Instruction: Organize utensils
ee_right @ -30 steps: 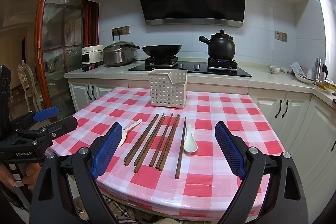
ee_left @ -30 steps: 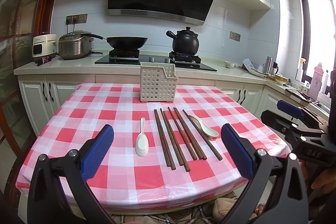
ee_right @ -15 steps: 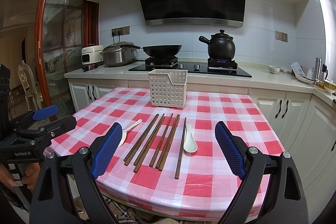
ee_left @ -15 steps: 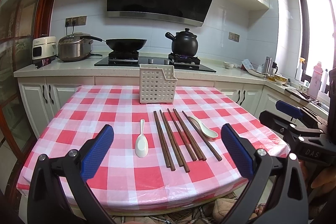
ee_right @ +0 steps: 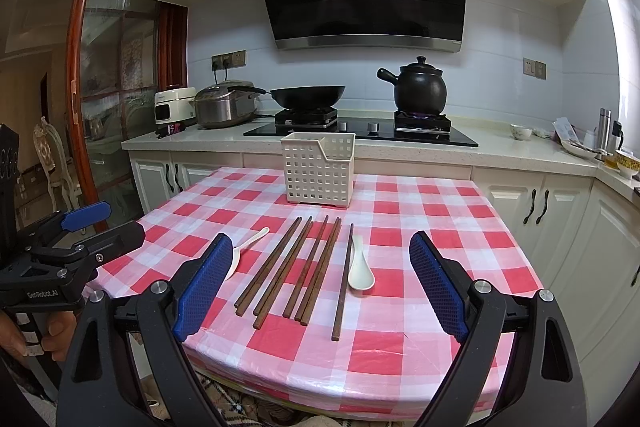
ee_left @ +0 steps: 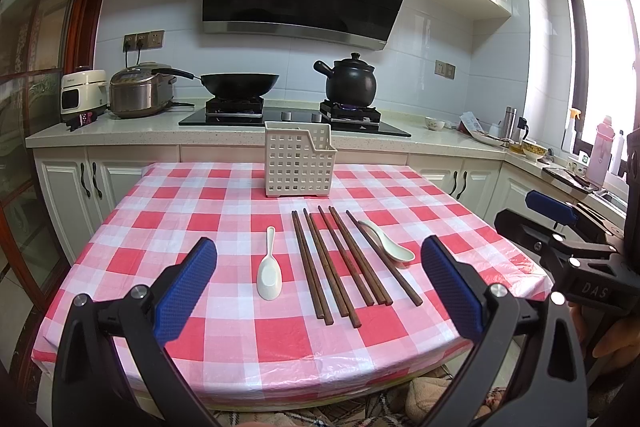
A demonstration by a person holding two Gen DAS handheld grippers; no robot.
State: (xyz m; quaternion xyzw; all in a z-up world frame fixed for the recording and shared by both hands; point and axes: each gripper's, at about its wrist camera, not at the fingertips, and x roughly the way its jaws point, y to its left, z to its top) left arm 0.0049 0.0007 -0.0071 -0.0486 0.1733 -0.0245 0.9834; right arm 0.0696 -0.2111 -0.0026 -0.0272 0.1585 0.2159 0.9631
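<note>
Left wrist view shows us holding the left gripper (ee_left: 318, 287) short of the near table edge, its blue pads spread wide with nothing between them. Beyond it, on the checked tablecloth (ee_left: 168, 227), everything sits on our side of the white basket (ee_left: 299, 163): a left spoon (ee_left: 269, 269), bowl toward us and handle pointing at the basket, then six chopsticks (ee_left: 340, 263) fanned just beside it, then a right spoon (ee_left: 390, 246) touching the outermost stick. Every long axis runs roughly from us toward the basket, so we judge the fingers would have to close across the width of a piece, not along it.

From the right wrist view, our right gripper (ee_right: 320, 287) is equally wide apart and empty, with the lone outer stick and right spoon (ee_right: 360, 269) nearer its centre line. We reckon that spoon falls to the right hand, and the left spoon (ee_right: 246, 247) to the other.
</note>
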